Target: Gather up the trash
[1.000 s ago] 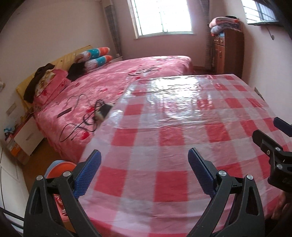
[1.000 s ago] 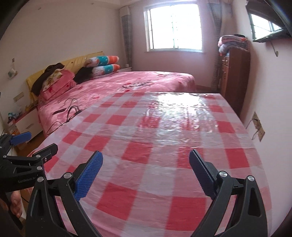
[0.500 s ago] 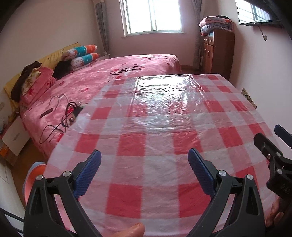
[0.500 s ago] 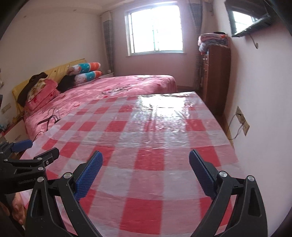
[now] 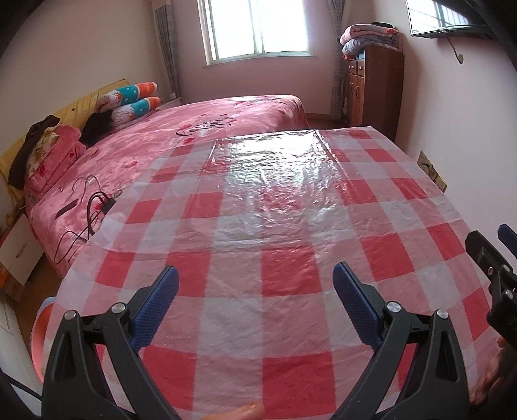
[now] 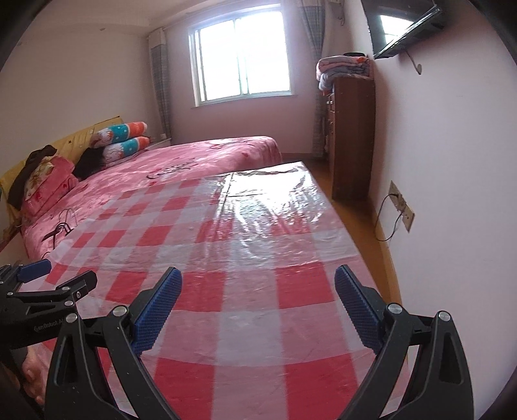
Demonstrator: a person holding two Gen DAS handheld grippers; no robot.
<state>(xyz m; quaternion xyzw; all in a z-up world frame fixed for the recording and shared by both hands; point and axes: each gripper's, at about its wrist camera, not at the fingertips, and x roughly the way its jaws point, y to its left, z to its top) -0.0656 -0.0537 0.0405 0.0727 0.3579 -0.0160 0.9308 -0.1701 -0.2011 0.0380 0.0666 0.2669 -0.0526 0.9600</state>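
Left tool (image 5: 255, 281) and right tool (image 6: 258, 284) both spread wide and empty above the counter (image 5: 284, 219), glossy crinkled red-and-white checked plastic cover, no trash visible, pink satin bed (image 5: 181, 142) beyond, black cables (image 5: 93, 206) on it, brown wooden cabinet (image 6: 352, 135) by the wall

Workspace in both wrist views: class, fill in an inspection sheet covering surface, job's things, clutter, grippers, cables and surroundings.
Surface: table under a red-and-white checked plastic cloth, glossy and wrinkled, glare at its far end.
Job's things: nothing seen; no trash shows on the cloth.
Clutter: nothing seen on the table; dark clothes and patterned bolsters on the bed.
Grippers: left gripper open, empty, above the near edge; right gripper open, empty, alongside it.
Cables: black cables with a charger on the bedspread; a cord hangs from the wall socket.
Surroundings: window, wooden cabinet topped with folded blankets, wall-mounted TV.
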